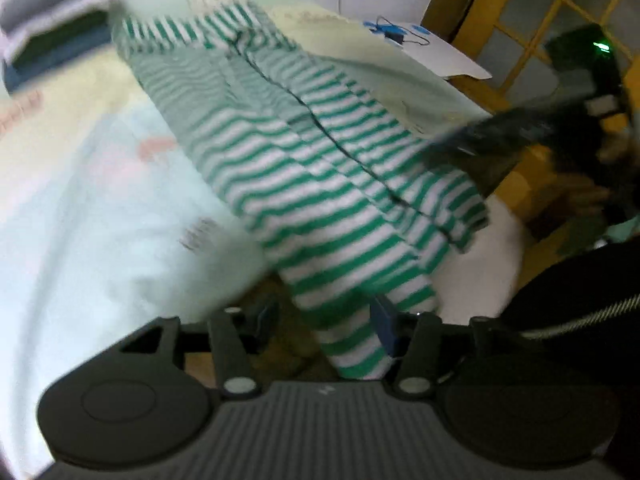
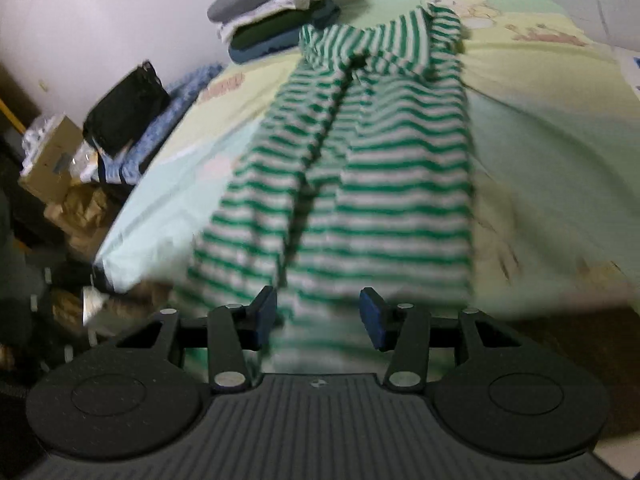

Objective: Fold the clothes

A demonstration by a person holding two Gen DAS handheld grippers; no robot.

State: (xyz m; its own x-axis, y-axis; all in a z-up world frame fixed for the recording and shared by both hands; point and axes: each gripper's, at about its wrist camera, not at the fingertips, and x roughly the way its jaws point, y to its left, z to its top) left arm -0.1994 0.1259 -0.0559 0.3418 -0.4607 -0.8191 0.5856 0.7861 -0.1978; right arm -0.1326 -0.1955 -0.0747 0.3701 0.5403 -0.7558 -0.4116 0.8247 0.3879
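Observation:
A green-and-white striped garment (image 1: 312,168) lies lengthwise on the pale printed bed sheet (image 1: 100,220), and its near end hangs over the bed's edge. In the left wrist view my left gripper (image 1: 324,324) stands open, with a hanging strip of the garment between its pads, close against the right pad (image 1: 384,324). My right gripper (image 1: 452,146) shows there as a dark blurred shape at the garment's right edge. In the right wrist view the striped garment (image 2: 360,184) runs away from my right gripper (image 2: 318,316). Its blue pads stand apart over the near hem, which spreads wider than the gap.
A stack of folded clothes (image 2: 276,20) sits at the far end of the bed sheet (image 2: 540,140). A black bag (image 2: 124,108), a cardboard box (image 2: 52,156) and clutter are left of the bed. A white board (image 1: 440,52) and a yellow lattice door (image 1: 540,20) are to the right.

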